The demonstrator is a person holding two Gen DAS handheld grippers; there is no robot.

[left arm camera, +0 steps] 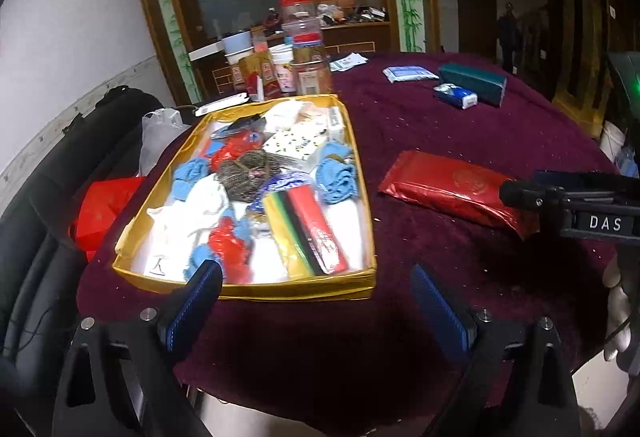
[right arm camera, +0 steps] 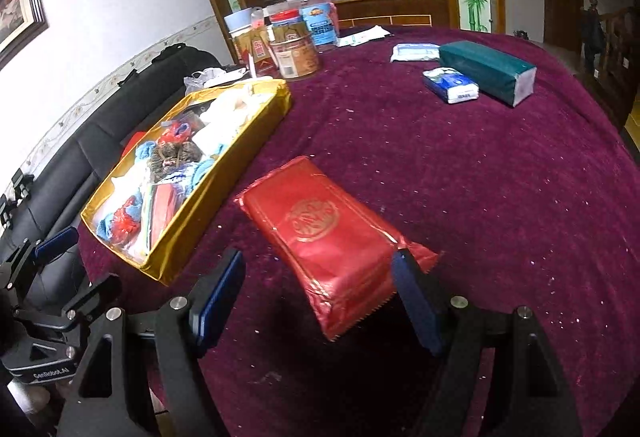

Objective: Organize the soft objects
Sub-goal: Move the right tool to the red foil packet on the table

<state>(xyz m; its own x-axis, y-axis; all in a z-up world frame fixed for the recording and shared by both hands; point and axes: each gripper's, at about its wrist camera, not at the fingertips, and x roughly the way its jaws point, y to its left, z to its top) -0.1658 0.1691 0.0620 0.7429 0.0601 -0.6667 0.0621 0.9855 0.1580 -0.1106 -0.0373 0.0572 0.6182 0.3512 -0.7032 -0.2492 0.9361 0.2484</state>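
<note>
1. Step in hand, as you'd judge it: collecting the next soft pack for the gold box (right arm camera: 224, 173). Your right gripper (right arm camera: 318, 297) straddles the near end of the red foil pack (right arm camera: 320, 233), jaws spread wide, nothing clamped yet.
2. The red foil pack lies flat on the purple tablecloth (right arm camera: 480, 197), just right of the gold box, not touching it.
3. Your left gripper (left arm camera: 316, 301) hovers at the box's near edge, jaws released, holding nothing.
4. Next move likely needs the right jaws lowered and closed across the pack's width; foil may slip.
5. Well beyond the box: green tissue pack (right arm camera: 488, 71), blue-white tissue pack (right arm camera: 452, 85).
6. Writing: "DAS" on the right rig in the left view; "GenRobot.AI" on the left rig. The pack's round gold emblem is unreadable.
</note>
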